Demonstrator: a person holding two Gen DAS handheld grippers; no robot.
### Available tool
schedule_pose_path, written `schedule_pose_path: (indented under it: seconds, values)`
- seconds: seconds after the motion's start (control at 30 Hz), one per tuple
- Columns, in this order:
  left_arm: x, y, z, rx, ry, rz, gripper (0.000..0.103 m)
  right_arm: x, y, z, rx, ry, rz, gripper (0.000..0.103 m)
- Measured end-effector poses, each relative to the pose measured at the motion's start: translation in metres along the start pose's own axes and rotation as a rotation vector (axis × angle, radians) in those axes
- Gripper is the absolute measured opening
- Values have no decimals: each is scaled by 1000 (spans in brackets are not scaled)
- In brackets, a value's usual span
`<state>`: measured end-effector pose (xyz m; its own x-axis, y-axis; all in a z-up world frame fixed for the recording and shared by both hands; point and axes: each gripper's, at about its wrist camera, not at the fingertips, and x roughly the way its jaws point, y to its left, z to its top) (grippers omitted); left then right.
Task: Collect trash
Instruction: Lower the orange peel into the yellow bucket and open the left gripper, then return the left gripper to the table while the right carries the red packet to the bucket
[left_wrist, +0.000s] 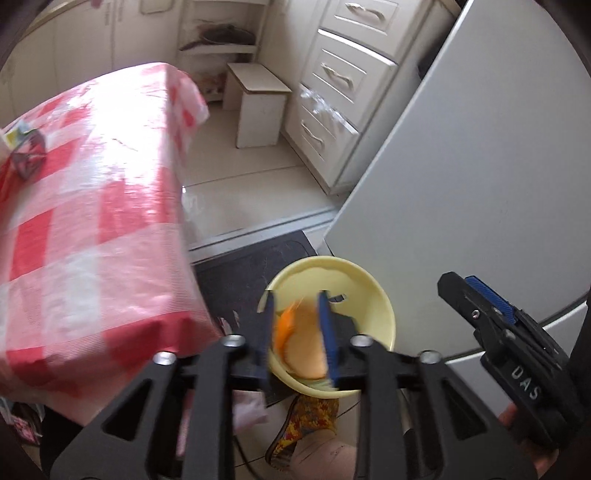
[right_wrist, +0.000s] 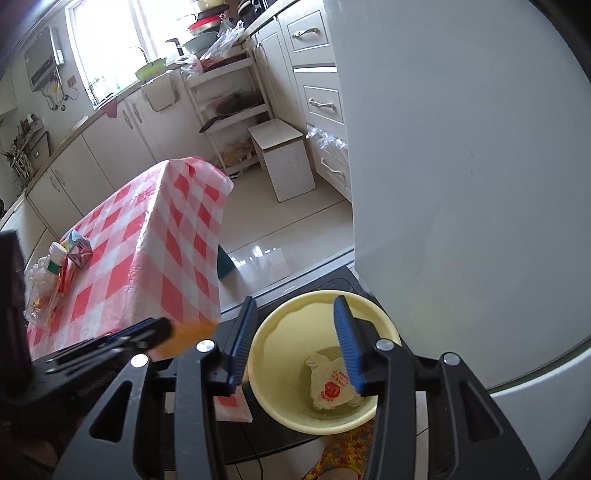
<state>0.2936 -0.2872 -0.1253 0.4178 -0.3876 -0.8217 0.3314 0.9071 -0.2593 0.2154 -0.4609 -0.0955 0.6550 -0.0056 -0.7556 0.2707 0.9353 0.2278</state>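
Observation:
A yellow bin (left_wrist: 373, 295) stands on a dark mat beside the table. My left gripper (left_wrist: 296, 332) hangs over it, jaws apart, with a blurred orange-and-tan scrap (left_wrist: 306, 350) in the gap; the pads do not seem to press on it. My right gripper (right_wrist: 295, 343) is open and bare above the same bin (right_wrist: 280, 325), where a crumpled white wrapper with red print (right_wrist: 332, 387) lies at the bottom. A drink carton (right_wrist: 79, 251), a plastic bottle (right_wrist: 55, 258) and crumpled clear plastic (right_wrist: 37, 291) sit on the red-checked table (right_wrist: 177, 236). The right gripper (left_wrist: 466, 286) also shows at the right of the left wrist view.
A tall white appliance (right_wrist: 461, 184) rises right of the bin. A white stool (left_wrist: 258, 107) and drawers (left_wrist: 332, 92) stand across the tiled floor. A person's foot in a patterned slipper (left_wrist: 310, 417) is just below the bin. The dark mat (left_wrist: 236, 273) lies under it.

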Motion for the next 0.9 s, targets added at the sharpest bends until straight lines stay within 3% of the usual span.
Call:
schedule_pose_path:
  seconds: [0.07, 0.2, 0.47, 0.6, 0.73, 0.9]
  values:
    - [-1, -4, 1, 8, -8, 4, 40, 2, -2, -1, 8, 9, 1, 43]
    - [-15, 2, 0, -2, -36, 13, 43, 5, 1, -3, 2, 24, 18, 43]
    - [-67, 68, -13, -127, -112, 53, 53, 9, 34, -21, -118, 68, 65, 44]
    - [-98, 112, -26, -197, -163, 98, 55, 16, 82, -69, -340, 151, 104, 44]
    - [-121, 156, -35, -273, -214, 139, 58, 44, 121, -144, -542, 312, 113, 45]
    - [-130, 204, -41, -377, -252, 145, 60, 103, 144, -216, -721, 428, -9, 45]
